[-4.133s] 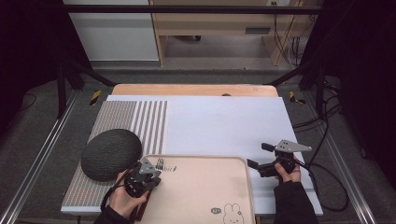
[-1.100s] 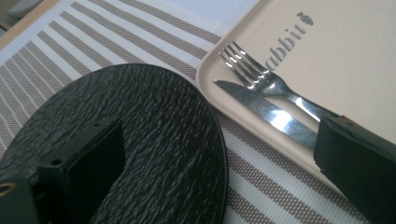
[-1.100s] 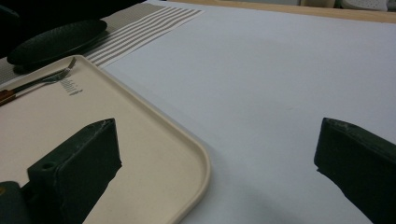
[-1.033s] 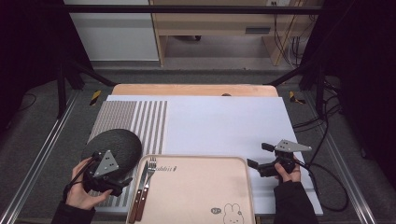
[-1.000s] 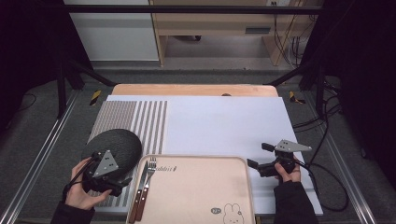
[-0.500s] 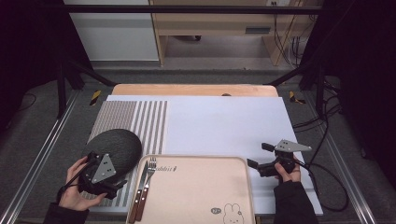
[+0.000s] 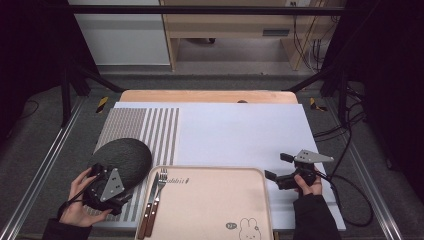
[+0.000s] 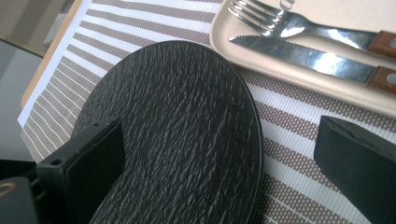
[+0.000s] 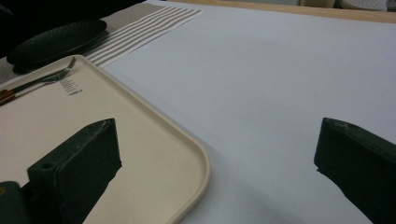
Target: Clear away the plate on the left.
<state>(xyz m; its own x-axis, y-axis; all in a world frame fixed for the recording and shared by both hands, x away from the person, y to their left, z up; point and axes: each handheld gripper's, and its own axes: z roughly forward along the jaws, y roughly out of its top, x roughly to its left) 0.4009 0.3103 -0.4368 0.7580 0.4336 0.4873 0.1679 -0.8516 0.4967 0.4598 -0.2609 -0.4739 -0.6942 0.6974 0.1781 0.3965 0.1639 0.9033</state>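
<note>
we hold the left gripper [image 7: 102, 186] with its jaws spread wide over the near edge of the black plate [image 8: 177, 135], which lies between them on the striped mat [image 8: 289, 158]. it looks stiff, heavy and breakable, so we'd grip the rim. the tray [image 8: 299, 70] with fork [image 8: 303, 25] and knife [image 8: 308, 53] crowds one side. the right gripper [image 7: 285, 177] hangs open beside the tray.

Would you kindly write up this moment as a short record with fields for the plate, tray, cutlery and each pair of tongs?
plate: black textured plate on the striped mat, left of the tray
tray: beige tray at the near table edge
cutlery: fork and knife side by side at the tray's left end
left tongs: left tongs open, jaws astride the plate
right tongs: right tongs open, holding nothing, over the tray's corner
</note>
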